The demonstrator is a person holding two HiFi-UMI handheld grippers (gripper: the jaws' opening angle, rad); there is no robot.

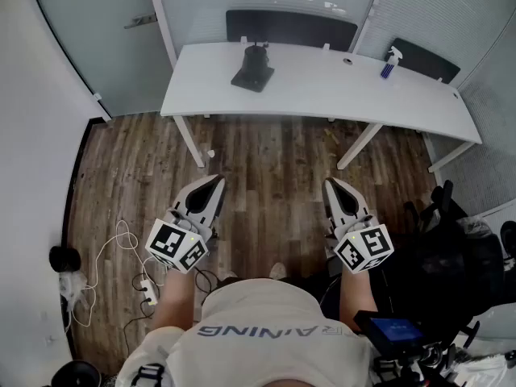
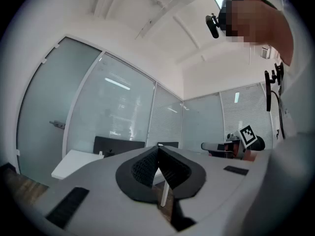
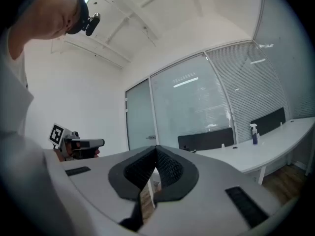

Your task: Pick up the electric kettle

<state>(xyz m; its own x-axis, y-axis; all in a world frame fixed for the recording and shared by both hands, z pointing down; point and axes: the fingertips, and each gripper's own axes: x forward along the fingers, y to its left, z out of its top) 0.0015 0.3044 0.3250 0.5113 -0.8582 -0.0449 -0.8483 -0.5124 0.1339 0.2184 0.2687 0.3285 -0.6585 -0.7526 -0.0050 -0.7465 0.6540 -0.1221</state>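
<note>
Head view: the kettle [image 1: 256,57] sits far ahead of you on the white tabletop [image 1: 322,87], left of centre, on a dark flat base [image 1: 251,79]. It's well apart from both grippers, w/ bare wood floor [image 1: 274,168] between you and it. A spray bottle [image 1: 389,61] stands toward the tabletop's right end, nowhere near the kettle, so it's no obstacle.

Left tongs [image 1: 213,184] & right tongs [image 1: 334,185] are held level over the floor in front of you. Both are closed tip to tip w/ nothing between them, and the left and right gripper views confirm it. You'd need to open one set before closing in.

Handling, as a guess from here:
- Body looks dark and hard, prob. plastic or metal, so it should be stiff and won't give under the pads. It's likely smooth too, so a pinch on the rounded wall could slip.
- Weight depends on water inside, and you can't see that. Assume it's heavier than it looks.
- Best hold is the handle, gripped across its narrow part, close to the body so it doesn't swing. It's too small in frame to tell which side the handle faces, so check as you get near.
- It prob. only rests on the base, so lift straight up or the base may drag along.
</note>
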